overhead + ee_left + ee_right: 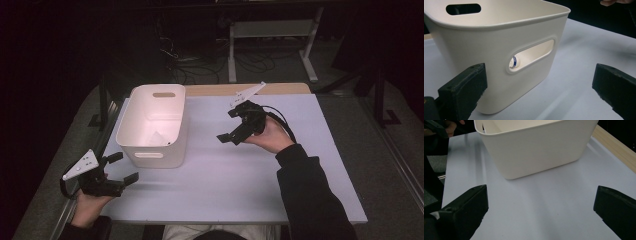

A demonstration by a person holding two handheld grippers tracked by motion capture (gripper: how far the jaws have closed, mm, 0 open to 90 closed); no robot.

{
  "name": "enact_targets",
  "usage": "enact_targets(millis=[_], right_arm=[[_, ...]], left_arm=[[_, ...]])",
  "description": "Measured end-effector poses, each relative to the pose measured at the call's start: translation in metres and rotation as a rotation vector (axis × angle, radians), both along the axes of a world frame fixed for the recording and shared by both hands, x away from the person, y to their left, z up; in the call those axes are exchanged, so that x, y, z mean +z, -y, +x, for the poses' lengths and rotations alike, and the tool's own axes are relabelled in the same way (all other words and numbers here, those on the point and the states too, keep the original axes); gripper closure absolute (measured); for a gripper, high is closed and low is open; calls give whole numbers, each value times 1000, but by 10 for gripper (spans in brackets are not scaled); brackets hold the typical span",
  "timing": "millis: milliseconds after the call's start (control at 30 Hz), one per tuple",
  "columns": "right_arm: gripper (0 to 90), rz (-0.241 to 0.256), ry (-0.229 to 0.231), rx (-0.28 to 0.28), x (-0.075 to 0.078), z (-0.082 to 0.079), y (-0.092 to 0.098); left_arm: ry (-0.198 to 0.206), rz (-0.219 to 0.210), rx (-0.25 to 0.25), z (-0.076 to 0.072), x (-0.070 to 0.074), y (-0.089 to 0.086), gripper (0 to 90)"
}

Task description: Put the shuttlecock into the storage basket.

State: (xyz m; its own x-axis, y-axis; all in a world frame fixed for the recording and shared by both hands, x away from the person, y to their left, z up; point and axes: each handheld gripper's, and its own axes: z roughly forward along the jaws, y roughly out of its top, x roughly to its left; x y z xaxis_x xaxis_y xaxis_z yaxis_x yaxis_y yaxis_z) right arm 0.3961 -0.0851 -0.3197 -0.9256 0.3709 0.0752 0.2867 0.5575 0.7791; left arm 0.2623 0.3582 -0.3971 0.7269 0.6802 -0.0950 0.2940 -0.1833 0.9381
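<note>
Both of our grippers hang empty on either side of the white plastic bin (pixel 152 125).

Our left gripper (pixel 121 170) hovers over the near left corner of the table (pixel 225 185) with its jaws spread wide and nothing between them. Just ahead of its fingertips stands the bin, and in the left gripper view the bin's near wall (pixel 499 60) sits ahead between the two black pads (pixel 464 87). Through the handle slot (pixel 532 56) in that wall we glimpse a small white object with a blue ring (pixel 513 61) inside the bin; we cannot tell what it is. Our right gripper (pixel 231 125) is held above the table, well off to the bin's other side, its jaws also parted and empty. In the right gripper view the bin's side wall (pixel 536 147) stands ahead of the fingers (pixel 469 207), apart from them, with bare tabletop between.
</note>
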Motion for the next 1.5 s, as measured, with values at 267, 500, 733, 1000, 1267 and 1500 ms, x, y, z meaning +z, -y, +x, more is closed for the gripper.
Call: enact_targets(millis=[267, 500, 733, 1000, 1267, 1500], right_arm=[[0, 4, -3, -24, -10, -5, 15], [0, 15, -16, -48, -19, -9, 27], [0, 29, -21, -62, -24, -12, 36], [0, 42, -38, -81, -34, -15, 49], [0, 56, -37, -100, -39, -20, 60], [0, 60, -49, -120, -45, -24, 70]], left_arm=[[-1, -1, 2, 0, 0, 0, 0], [-1, -1, 2, 0, 0, 0, 0], [-1, -1, 2, 0, 0, 0, 0], [-1, 1, 2, 0, 0, 0, 0], [-1, 1, 4, 0, 0, 0, 0], [-1, 1, 4, 0, 0, 0, 0]])
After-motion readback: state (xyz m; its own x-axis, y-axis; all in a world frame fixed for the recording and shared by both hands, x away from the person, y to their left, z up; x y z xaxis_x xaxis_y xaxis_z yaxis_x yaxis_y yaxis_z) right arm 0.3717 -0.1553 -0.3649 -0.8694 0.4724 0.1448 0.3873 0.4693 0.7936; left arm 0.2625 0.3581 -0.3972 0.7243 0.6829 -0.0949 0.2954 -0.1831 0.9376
